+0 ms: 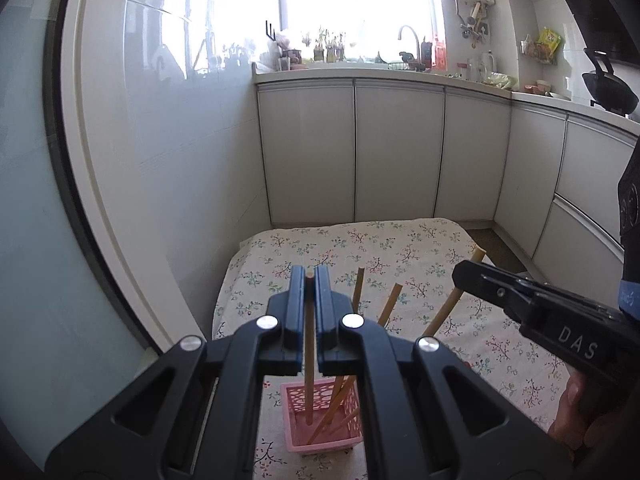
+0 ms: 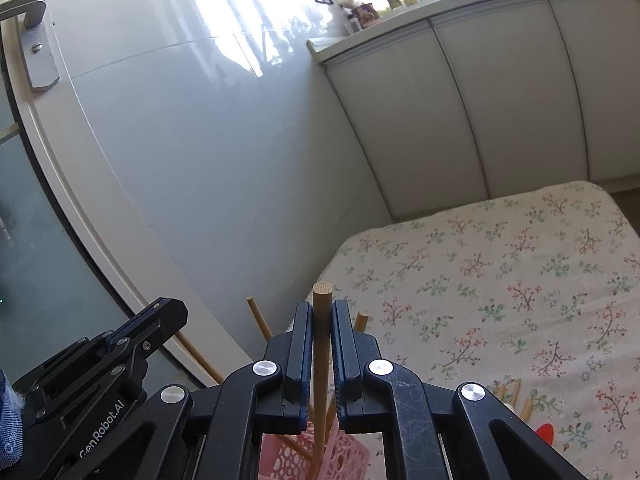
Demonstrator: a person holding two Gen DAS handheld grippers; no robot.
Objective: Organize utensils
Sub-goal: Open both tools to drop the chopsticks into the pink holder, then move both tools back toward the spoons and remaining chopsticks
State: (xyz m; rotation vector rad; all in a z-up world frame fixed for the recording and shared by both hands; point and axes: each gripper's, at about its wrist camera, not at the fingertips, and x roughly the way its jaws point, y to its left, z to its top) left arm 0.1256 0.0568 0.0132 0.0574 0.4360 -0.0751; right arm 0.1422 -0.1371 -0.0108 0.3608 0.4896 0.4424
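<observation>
Both grippers clamped on a chopstick each. Left gripper [image 1: 308, 280] holds its stick [image 1: 309, 360] upright w/ the tip already inside the pink basket [image 1: 296, 436] – straight below. Right gripper [image 2: 321, 312] has its stick [image 2: 321, 360] vertical too, basket [image 2: 352, 460] right under it on the surface – prob just drop both.

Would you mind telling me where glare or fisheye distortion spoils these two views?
Left wrist view: the window is blown out white, and the door frame bows into a curve. Right wrist view: glare streaks the glossy wall, the cabinets lean, yet the chopstick stays sharp.
</observation>
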